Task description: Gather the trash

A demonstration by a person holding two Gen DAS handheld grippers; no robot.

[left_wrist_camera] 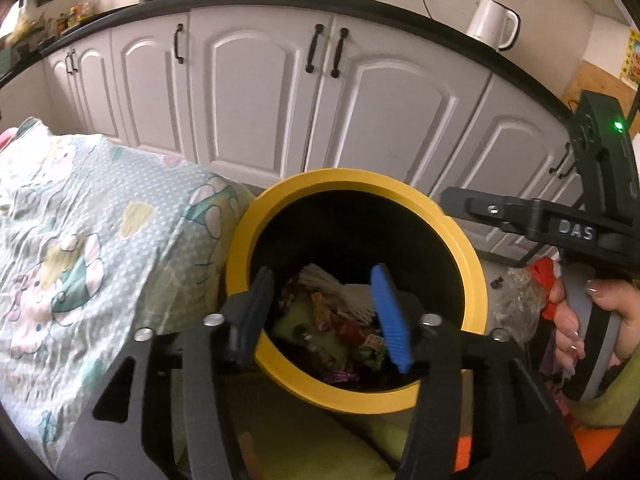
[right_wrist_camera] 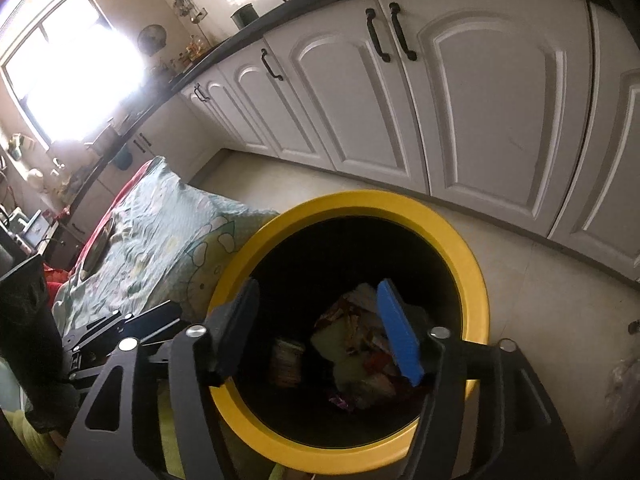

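**Dropping trash cleanly into the bin**

Both grippers hang over the mouth of the bin (left_wrist_camera: 472, 276), which has a yellow rim and a black inside and stands on the floor beside a bed with a patterned sheet (left_wrist_camera: 80, 240), in front of white cabinets (left_wrist_camera: 256, 92). The left gripper (left_wrist_camera: 324, 312) points down into the opening with its jaws partly apart and nothing between them. The right gripper (right_wrist_camera: 320, 332) stands wider open, also empty; in the left wrist view a hand (left_wrist_camera: 576, 320) holds its grip at the right edge. The trash (left_wrist_camera: 332, 320), wrappers and a white ribbed piece of paper, lies in a heap at the bottom of the bin, seen through the gap of each pair of fingers.

The step in hand looks like the release: the pieces appear to be down and both jaws are clear. To do it well, keep the fingertips inside the line of the rim until nothing clings to the pads, then lift straight up rather than sideways, so that neither finger catches the yellow edge and tips the bin. The two tools are close together, so raise one first.

A crumpled clear wrapper (left_wrist_camera: 516, 308) and something red sit just outside the bin by the right hand; these may be the next pickup.
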